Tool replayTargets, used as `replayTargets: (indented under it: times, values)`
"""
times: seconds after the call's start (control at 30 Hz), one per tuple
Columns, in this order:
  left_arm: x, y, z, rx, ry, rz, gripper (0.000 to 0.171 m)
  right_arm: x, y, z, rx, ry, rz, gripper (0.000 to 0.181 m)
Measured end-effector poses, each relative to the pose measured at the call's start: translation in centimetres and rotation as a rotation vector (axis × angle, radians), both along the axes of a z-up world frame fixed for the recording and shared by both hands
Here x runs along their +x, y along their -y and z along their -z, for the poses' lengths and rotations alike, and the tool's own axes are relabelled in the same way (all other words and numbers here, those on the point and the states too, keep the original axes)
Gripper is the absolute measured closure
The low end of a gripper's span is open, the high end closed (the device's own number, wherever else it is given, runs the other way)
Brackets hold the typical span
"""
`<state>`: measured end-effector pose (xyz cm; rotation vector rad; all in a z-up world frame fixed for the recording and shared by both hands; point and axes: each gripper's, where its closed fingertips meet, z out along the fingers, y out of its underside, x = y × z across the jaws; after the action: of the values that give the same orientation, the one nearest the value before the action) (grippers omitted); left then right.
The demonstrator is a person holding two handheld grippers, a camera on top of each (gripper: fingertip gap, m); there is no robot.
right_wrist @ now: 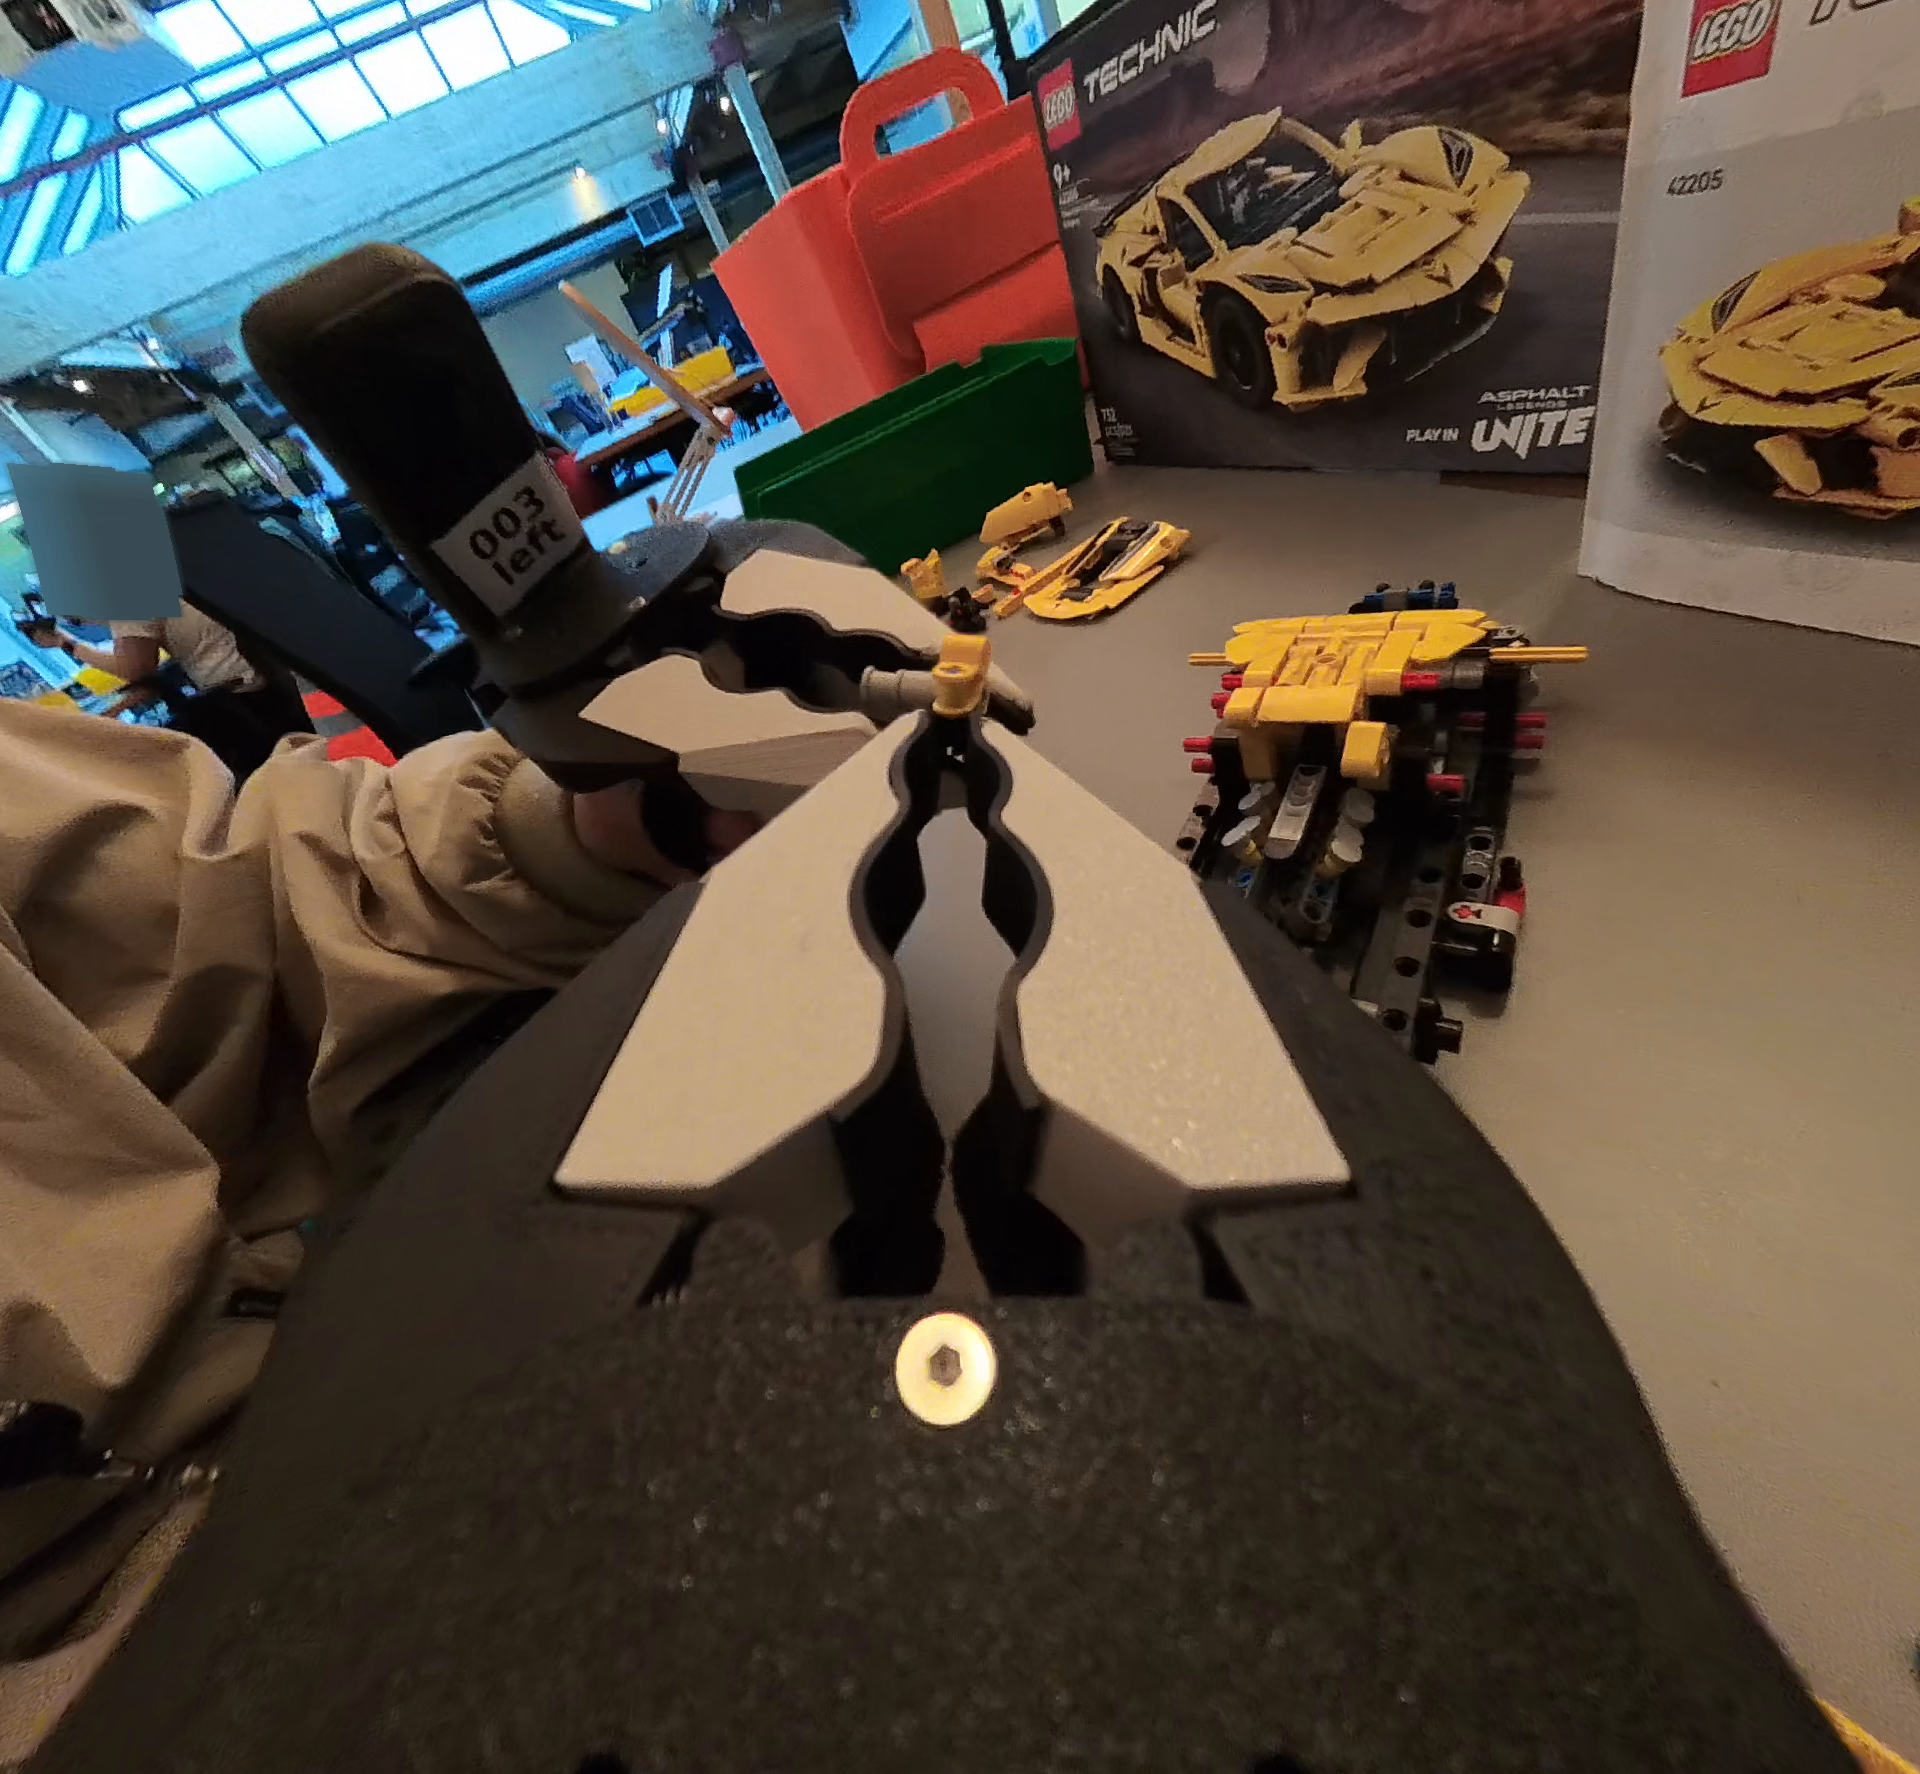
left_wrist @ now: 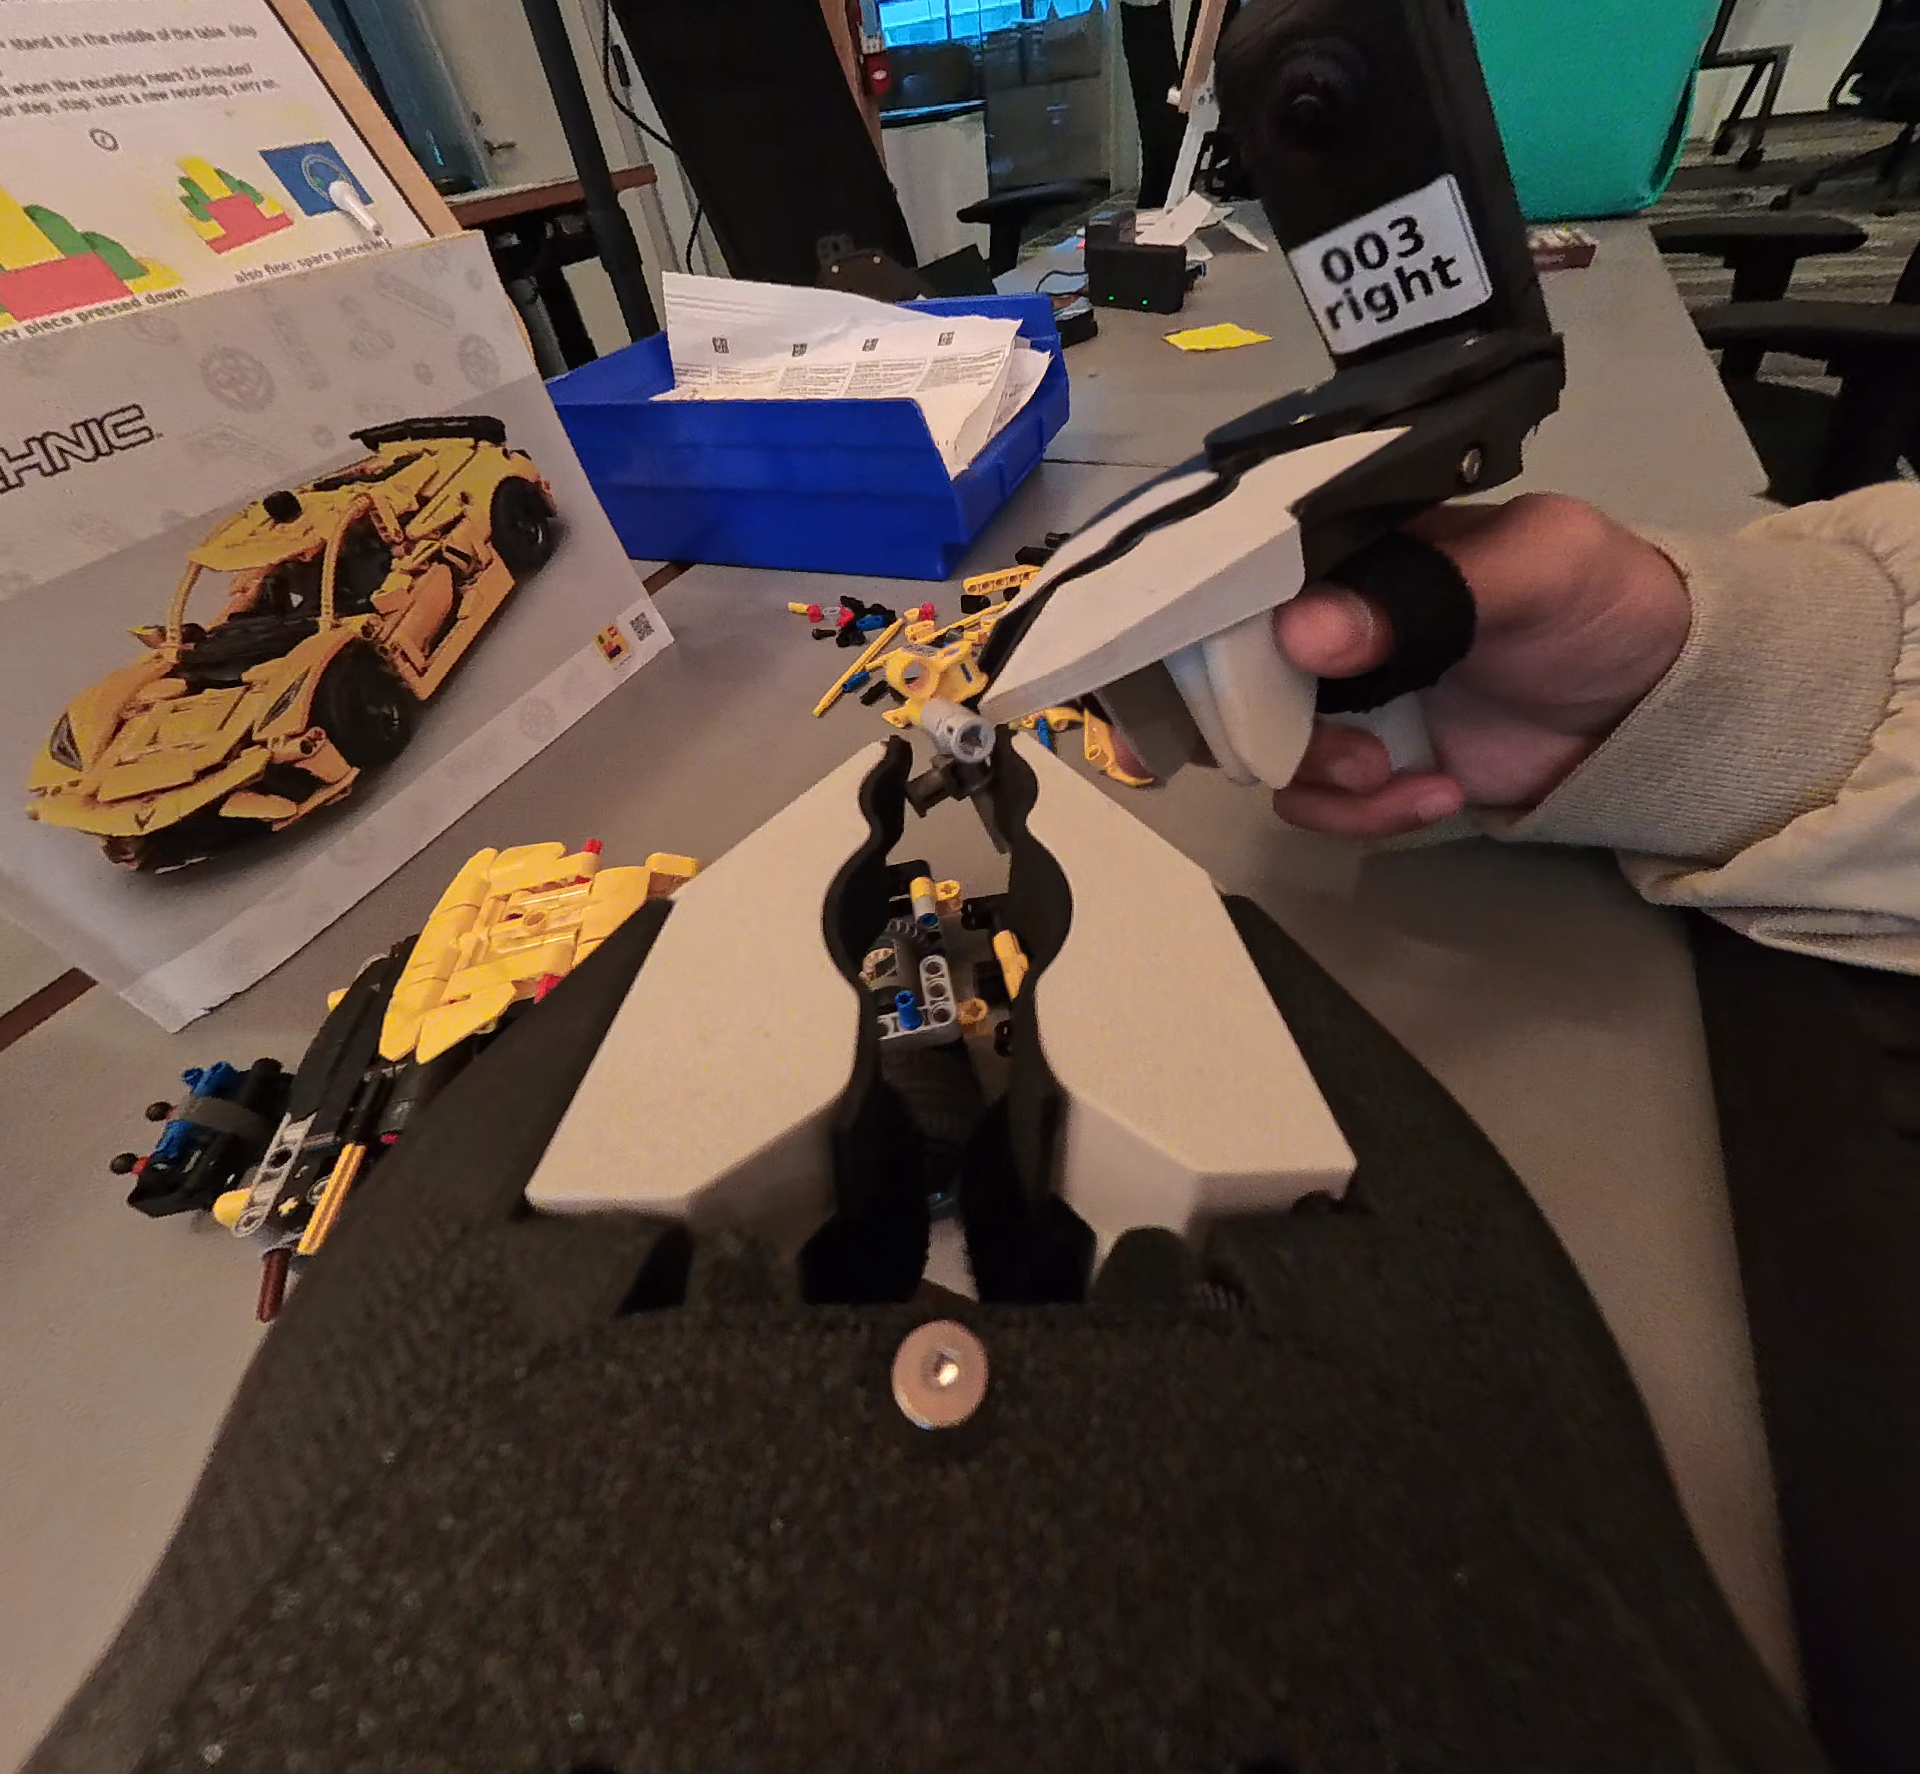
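My left gripper (left_wrist: pixel 948 768) is shut on a small grey connector part (left_wrist: pixel 958 737), held above the grey table (left_wrist: pixel 1351 893). My right gripper (left_wrist: pixel 987 711) comes in from the right, and its tips touch that part. In the right wrist view my right gripper (right_wrist: pixel 951 737) is shut on a small yellow part (right_wrist: pixel 961 670) with a black pin under it. This part rests against the grey part (right_wrist: pixel 894 685) in my left gripper (right_wrist: pixel 1008 701). The two grippers meet tip to tip.
A part-built black and yellow car chassis (right_wrist: pixel 1371 789) lies on the table, also seen in the left wrist view (left_wrist: pixel 312 1101). Loose small pieces (left_wrist: pixel 883 623), a blue bin of papers (left_wrist: pixel 810 477), a booklet (left_wrist: pixel 312 633), the set's box (right_wrist: pixel 1330 218), a green bin (right_wrist: pixel 925 467) and a red case (right_wrist: pixel 914 249) surround it. Both grippers' tips are close together, under 4 cm apart.
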<state>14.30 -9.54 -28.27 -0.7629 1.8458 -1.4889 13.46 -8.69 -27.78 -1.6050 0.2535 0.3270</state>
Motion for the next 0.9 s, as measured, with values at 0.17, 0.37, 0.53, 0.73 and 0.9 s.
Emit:
replayTargets:
  times: [0.17,0.37,0.53,0.73,0.9]
  values:
    - [0.1,0.4,0.3,-0.043,-0.042,0.048,0.156,0.4,0.5,0.4,-0.065,0.084,0.029,0.179]
    - [0.6,-0.6,2.1,-0.061,-0.197,0.033,0.147,3.3,1.5,2.0,-0.32,0.551,0.291,0.18]
    - [0.7,-0.8,1.6,-0.123,-0.215,0.035,0.157,2.5,0.9,2.3,-0.421,0.898,0.334,0.179]
    - [0.1,-0.7,2.1,-0.094,-0.254,0.082,0.165,1.3,0.1,2.4,-0.424,1.126,0.291,0.179]
    - [-0.6,-0.5,2.7,-0.071,-0.296,0.141,0.159,0.8,-0.1,2.5,-0.404,1.156,0.26,0.179]
